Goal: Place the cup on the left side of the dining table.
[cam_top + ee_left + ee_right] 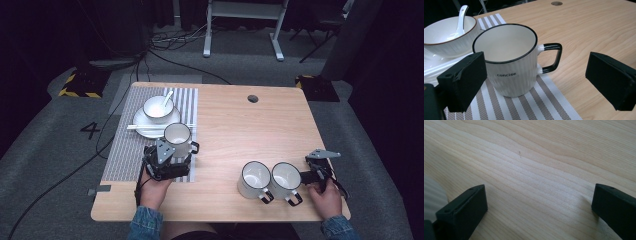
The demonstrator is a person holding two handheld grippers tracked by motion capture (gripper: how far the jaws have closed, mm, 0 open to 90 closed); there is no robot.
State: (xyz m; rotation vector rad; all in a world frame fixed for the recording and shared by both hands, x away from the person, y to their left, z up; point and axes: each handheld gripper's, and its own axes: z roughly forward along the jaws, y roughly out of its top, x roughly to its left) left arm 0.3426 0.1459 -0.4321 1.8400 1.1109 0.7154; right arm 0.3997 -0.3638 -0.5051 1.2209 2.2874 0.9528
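A white ribbed mug (509, 67) with a black rim and handle, marked "concise", stands on the right edge of a striped placemat (125, 150). My left gripper (536, 80) is open, and the mug stands just ahead of the jaws, nearer the left one, with the handle pointing right. In the high view the left gripper (172, 154) sits at the near side of this mug (177, 137). Two more white mugs (255, 179) (285, 180) stand side by side at the right front. My right gripper (307, 176) is open just right of them, and nothing lies between the jaws of the right gripper (539, 205) but bare wood.
Behind the mug, a white bowl (158, 107) holding a spoon (166, 98) rests on a plate (145, 131), with chopsticks (142, 127) laid across it. The wooden table (240, 125) has a cable hole (253, 98) at the back. A white ribbed surface (431, 192) shows at the right gripper view's left edge.
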